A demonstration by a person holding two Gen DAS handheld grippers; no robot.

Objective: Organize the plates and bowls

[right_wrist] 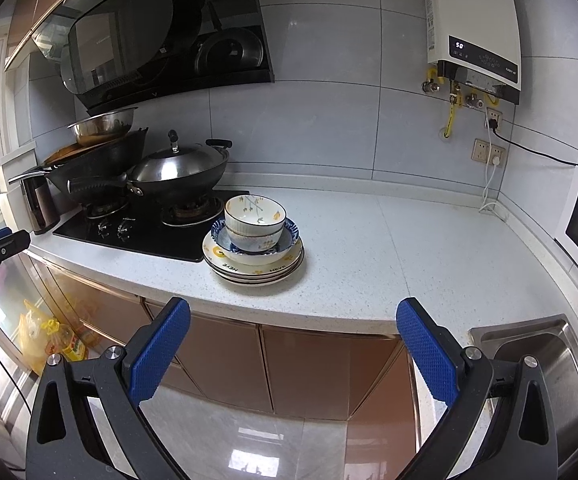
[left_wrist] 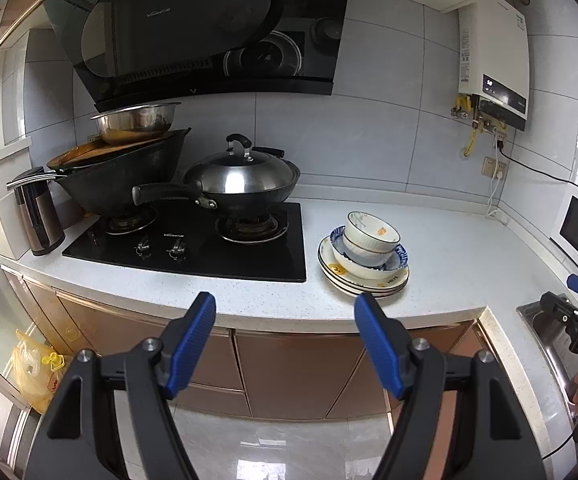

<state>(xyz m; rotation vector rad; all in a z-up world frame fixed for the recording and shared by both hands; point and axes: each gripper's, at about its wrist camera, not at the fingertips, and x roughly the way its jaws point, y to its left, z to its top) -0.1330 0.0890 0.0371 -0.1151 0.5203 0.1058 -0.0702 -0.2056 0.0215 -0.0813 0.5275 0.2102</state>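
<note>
Surface and room: a white speckled table (right_wrist: 369, 248) runs along a grey tiled wall, over brown cabinet fronts and a glossy floor. At the far left stands a metal kettle (left_wrist: 37, 216). Next comes a black glass hob (left_wrist: 193, 240) carrying a large black wok (left_wrist: 129, 176), with a steel basin (left_wrist: 137, 120) stacked on it, and a lidded wok (left_wrist: 241, 184) on the right burner. A dark extractor hood (left_wrist: 193, 28) hangs above. Further right, a white water heater (right_wrist: 473, 28) is mounted on the wall, with sockets and cables under it. A steel sink (right_wrist: 549, 360) sits at the right end.

Writing: the heater display reads "50". The plate rims carry the word "HEYE". The hood and hob logos are too small to read.

Task items: a stack of plates (right_wrist: 253, 268) lies on the table just right of the hob, with a blue-patterned bowl (right_wrist: 289, 236) on it and two white bowls (right_wrist: 255, 216) nested on top.

Left tongs (left_wrist: 285, 340): wide open, holding nothing, off the table's front edge; the stack lies ahead and slightly right, well apart.

Right tongs (right_wrist: 293, 354): wide open, holding nothing, off the front edge; the stack lies ahead and slightly left, well apart.
</note>
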